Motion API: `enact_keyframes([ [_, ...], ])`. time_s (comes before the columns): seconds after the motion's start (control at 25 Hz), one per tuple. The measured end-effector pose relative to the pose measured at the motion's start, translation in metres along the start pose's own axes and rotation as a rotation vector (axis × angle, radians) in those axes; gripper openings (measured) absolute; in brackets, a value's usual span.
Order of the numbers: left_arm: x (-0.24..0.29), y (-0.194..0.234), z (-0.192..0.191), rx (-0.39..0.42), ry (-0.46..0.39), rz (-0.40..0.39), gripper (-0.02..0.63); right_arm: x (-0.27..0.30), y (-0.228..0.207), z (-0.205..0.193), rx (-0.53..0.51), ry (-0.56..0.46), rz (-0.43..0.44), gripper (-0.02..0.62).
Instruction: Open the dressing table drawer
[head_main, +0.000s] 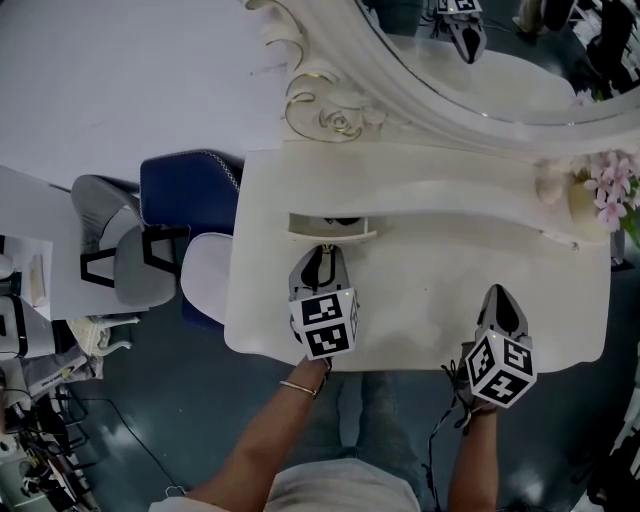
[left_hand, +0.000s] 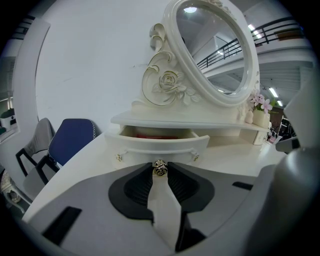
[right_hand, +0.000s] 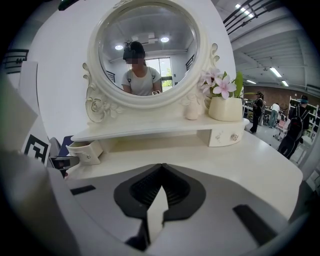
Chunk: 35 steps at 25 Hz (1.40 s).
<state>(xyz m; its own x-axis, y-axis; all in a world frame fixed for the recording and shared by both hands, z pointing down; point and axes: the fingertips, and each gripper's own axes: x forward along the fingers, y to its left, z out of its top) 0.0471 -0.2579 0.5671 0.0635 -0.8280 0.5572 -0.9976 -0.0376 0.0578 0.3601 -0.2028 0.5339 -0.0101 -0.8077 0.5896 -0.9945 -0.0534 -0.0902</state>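
Seen from the head view, left to right. The blue chair (head_main: 185, 190) stands at nine o'clock of the dressing table (head_main: 440, 270). The drawer (head_main: 330, 228), part-way out beneath the table's low shelf, lies at twelve o'clock of the left gripper (head_main: 325, 250), whose jaws pinch its small gilt knob (left_hand: 160, 168) (something red shows inside). The right gripper (head_main: 498, 295), at four o'clock of the drawer, has its jaws pressed together on nothing, over the tabletop. The pink flowers (head_main: 610, 185) stand at its two o'clock.
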Motion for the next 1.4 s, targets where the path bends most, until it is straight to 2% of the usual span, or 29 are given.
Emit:
enact_keyframes([
  [1.4, -0.022, -0.002, -0.017, -0.011, 0.009, 0.012, 0.106, -0.006, 0.006, 0.002, -0.032, -0.005, 0.033, 0.008],
])
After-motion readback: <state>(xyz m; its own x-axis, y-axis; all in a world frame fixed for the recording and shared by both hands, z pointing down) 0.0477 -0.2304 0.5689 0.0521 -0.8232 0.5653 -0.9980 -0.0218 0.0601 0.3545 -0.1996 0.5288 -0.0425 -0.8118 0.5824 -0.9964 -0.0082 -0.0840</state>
